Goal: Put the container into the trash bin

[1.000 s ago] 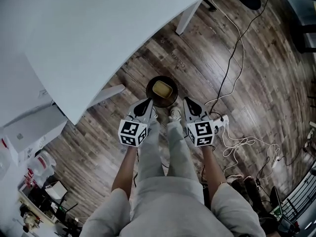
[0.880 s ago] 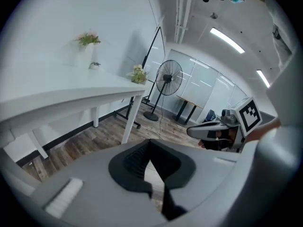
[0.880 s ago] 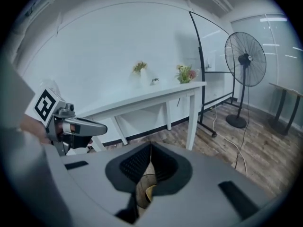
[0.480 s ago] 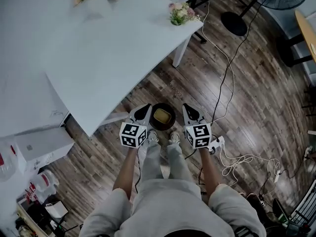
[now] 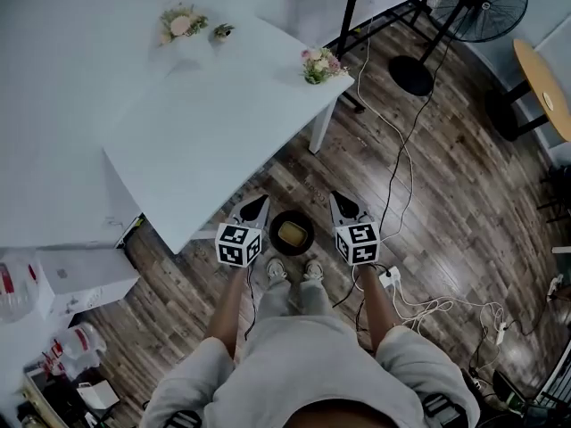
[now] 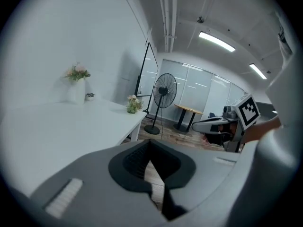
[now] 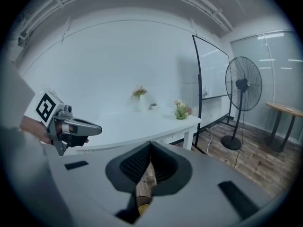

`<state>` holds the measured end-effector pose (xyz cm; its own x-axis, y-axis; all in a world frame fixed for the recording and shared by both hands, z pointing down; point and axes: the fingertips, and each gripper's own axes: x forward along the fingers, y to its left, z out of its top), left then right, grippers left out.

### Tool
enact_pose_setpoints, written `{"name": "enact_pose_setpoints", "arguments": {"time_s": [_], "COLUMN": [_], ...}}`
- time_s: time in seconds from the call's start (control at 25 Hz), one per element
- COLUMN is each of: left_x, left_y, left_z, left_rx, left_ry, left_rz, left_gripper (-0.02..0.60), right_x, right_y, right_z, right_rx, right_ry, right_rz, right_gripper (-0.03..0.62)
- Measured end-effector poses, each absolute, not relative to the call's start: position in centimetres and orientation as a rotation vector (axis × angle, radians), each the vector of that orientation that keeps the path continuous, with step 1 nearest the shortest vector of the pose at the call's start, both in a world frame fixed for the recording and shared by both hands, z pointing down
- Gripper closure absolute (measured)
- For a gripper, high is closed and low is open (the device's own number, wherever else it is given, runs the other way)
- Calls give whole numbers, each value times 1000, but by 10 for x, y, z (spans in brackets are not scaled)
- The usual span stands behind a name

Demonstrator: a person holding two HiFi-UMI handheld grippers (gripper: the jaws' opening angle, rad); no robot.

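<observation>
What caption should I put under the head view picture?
Left gripper and right gripper, both shut and empty, frame the trash bin that holds the yellow container.

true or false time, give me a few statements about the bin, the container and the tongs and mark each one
1. The container lies inside the trash bin. True.
2. The left tongs grip the container. False: they are shut on nothing.
3. The trash bin stands on the table. False: it stands on the wood floor, just ahead of the person's shoes.
4. A fan stands on the floor past the table. True.
5. The right tongs are wide open. False: they are shut and empty.
</observation>
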<state>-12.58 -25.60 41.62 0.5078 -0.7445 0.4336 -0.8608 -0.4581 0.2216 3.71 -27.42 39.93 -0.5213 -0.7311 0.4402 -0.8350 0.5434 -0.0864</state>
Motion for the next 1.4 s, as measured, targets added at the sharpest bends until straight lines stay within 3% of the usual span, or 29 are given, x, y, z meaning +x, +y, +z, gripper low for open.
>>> {"name": "enact_pose_setpoints", "arguments": {"time_s": [0.76, 1.4], "left_x": [-151, -154], "left_y": [-239, -213], "left_z": [338, 338], "left_rx": [2370, 2351], "left_ry": [-1476, -1492], "left_rz": [358, 356], "left_gripper": [571, 571], "right_x": [76, 98], "right_y": [-249, -228], "right_z": [337, 333], "right_rx": [1390, 1460], "right_ry": [-2429, -2409], "right_rz": [348, 346], "right_gripper": [580, 580]}}
